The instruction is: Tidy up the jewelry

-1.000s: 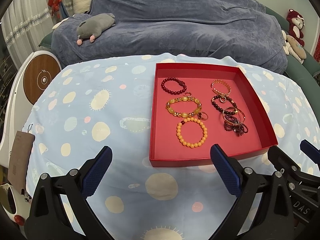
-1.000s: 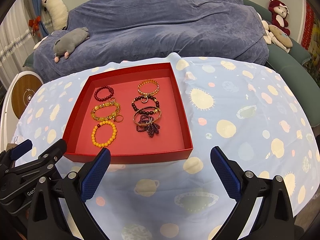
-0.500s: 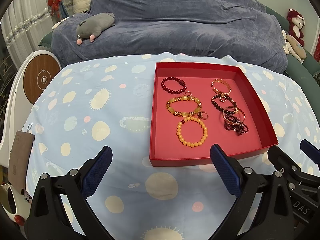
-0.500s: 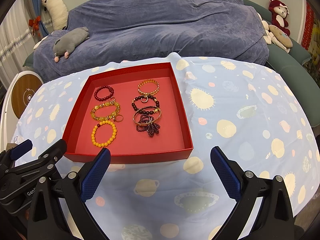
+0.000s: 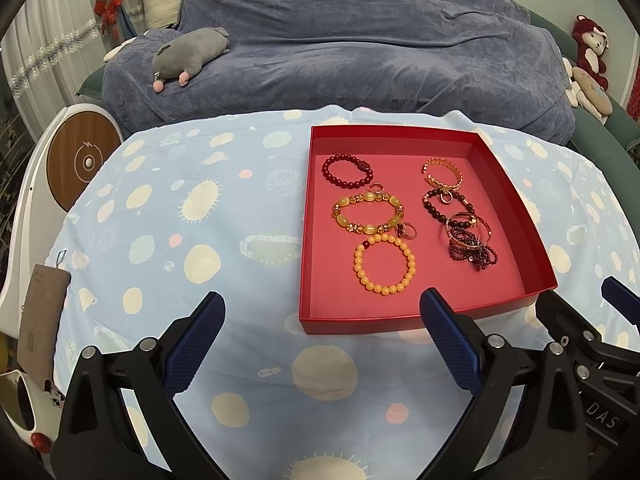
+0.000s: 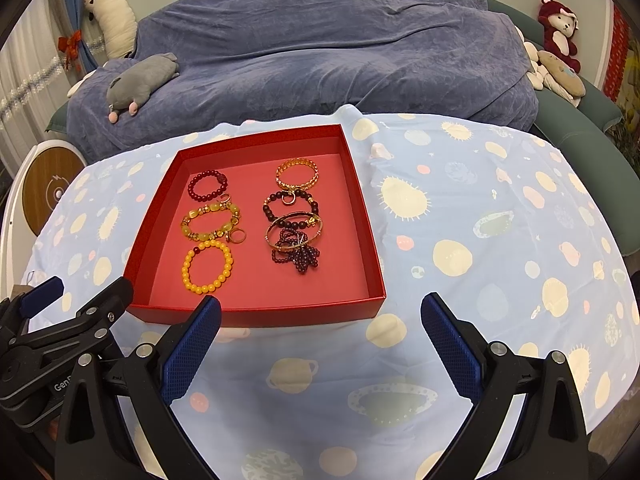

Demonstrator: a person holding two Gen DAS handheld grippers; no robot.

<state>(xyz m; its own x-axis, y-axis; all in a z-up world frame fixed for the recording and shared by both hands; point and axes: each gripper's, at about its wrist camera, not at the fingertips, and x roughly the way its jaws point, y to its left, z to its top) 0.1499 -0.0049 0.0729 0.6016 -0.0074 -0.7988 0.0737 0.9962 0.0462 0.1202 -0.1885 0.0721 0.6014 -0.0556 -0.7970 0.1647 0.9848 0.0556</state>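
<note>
A red tray (image 5: 516,196) (image 6: 364,216) lies on the blue patterned cloth. In it are an orange bead bracelet (image 5: 384,265) (image 6: 207,266), a yellow stone bracelet (image 5: 367,213), a dark red bead bracelet (image 5: 347,171), a gold bangle (image 5: 442,172), a dark bead bracelet (image 5: 444,206) and a tangle of purple beads with a bangle (image 5: 472,244) (image 6: 296,244). Two small rings (image 5: 407,232) lie by the yellow bracelet. My left gripper (image 5: 322,334) is open and empty in front of the tray's near left corner. My right gripper (image 6: 320,334) is open and empty in front of the tray's near right corner.
A blue-covered sofa (image 5: 360,48) with a grey plush toy (image 5: 188,54) stands behind the table. A round white and wood device (image 5: 80,160) is at the left. Plush toys (image 6: 558,36) sit at the far right. The cloth-covered table (image 6: 500,240) extends right of the tray.
</note>
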